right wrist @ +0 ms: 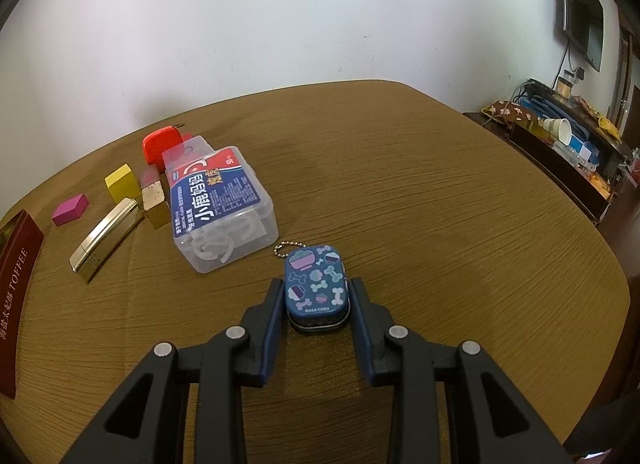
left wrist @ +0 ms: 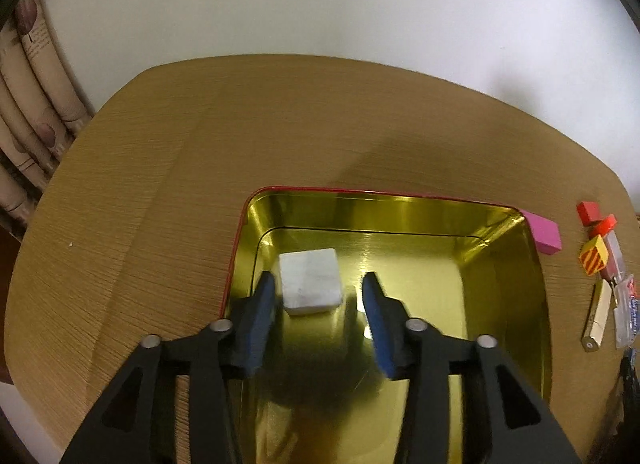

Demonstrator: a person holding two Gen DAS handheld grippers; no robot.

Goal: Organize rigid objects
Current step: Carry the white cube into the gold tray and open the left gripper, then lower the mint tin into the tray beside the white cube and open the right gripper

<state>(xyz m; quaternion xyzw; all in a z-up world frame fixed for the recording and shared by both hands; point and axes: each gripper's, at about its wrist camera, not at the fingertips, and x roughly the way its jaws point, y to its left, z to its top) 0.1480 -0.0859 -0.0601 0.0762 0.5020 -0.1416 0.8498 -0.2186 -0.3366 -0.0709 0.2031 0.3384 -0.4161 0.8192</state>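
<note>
In the gold tin (left wrist: 500, 256): white block (left wrist: 310, 282), apparently loose between spread left gripper (left wrist: 320, 296); right gripper (right wrist: 316, 300) pinching blue case (right wrist: 316, 286).

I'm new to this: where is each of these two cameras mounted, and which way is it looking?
Left wrist view: sits on the left gripper, looks down into the gold tin, where a white block lies between the open fingers.
Right wrist view: sits on the right gripper, looks down and forward over the table; its fingers clamp a small blue tin.
Only the black gripper fingers show, no hand.
Both see the pink block, the same tabletop and the white wall.
</note>
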